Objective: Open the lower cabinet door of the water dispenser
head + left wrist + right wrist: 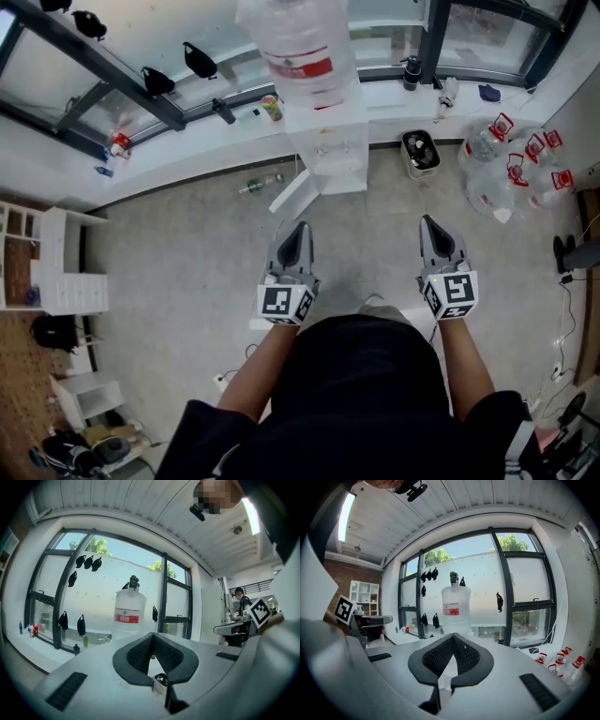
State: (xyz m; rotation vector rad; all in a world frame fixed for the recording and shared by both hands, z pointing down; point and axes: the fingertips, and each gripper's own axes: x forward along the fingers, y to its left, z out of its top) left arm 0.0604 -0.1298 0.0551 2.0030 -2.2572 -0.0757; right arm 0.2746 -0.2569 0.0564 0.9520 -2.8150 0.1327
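A white water dispenser (328, 150) stands ahead with a bottle (300, 42) on top; its lower cabinet door (293, 195) appears swung out to the left, open; the left tool (299, 228) and right tool (430, 221) hover well short of it, both closed and empty; they are best kept clear of the door's swing.

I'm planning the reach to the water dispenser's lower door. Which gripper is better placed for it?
Left, probably. In the head view the left gripper is nearly in line with the door, which angles out from the water dispenser; the right gripper is off to the side. Both are shut, empty.
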